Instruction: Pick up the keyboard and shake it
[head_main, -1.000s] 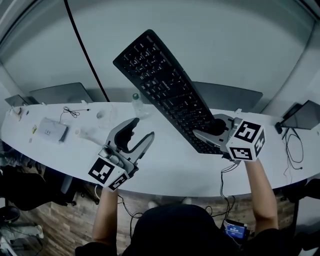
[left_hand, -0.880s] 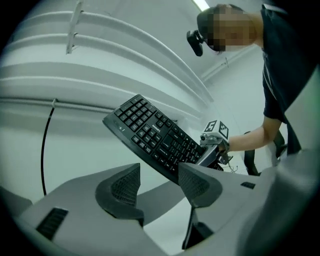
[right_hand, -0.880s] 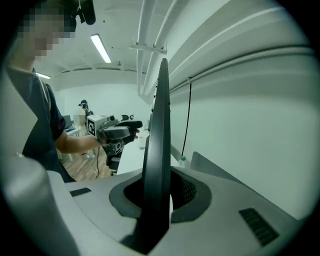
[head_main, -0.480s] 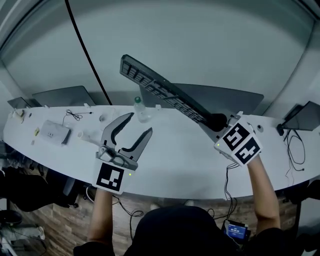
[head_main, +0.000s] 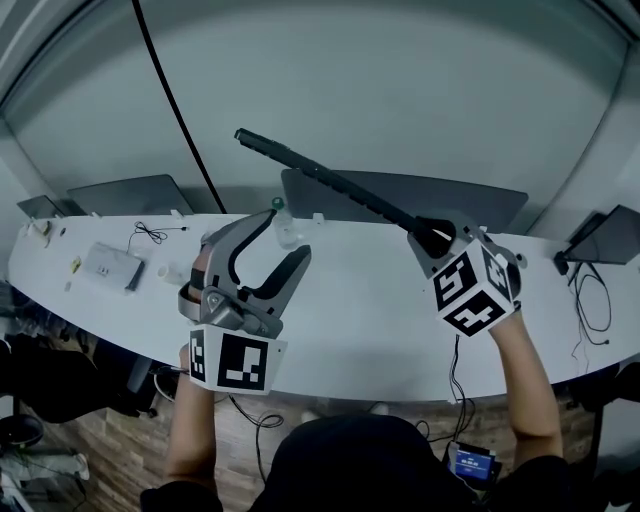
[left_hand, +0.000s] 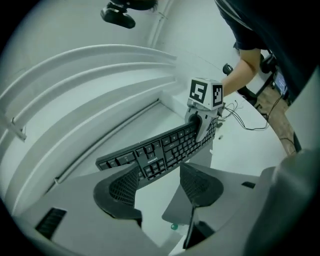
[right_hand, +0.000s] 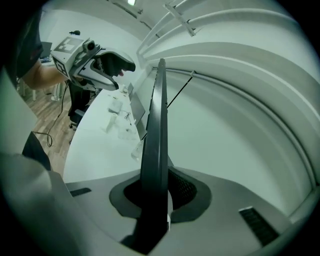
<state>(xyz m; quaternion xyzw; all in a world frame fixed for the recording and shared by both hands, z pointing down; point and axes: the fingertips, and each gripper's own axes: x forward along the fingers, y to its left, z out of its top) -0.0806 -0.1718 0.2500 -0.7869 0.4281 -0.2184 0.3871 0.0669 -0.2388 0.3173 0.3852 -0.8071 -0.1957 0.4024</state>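
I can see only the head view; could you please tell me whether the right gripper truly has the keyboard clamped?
Observer: Yes; the right gripper view shows the right gripper shut on the keyboard, a pad against each face.
Operator: Thank you. Which way do its keys face?
Observer: The left gripper view shows the key side turned toward the left gripper.
Operator: Is anything between that gripper's jaws?
Observer: No; its own view shows bare pads, and the jaws have just been opening.
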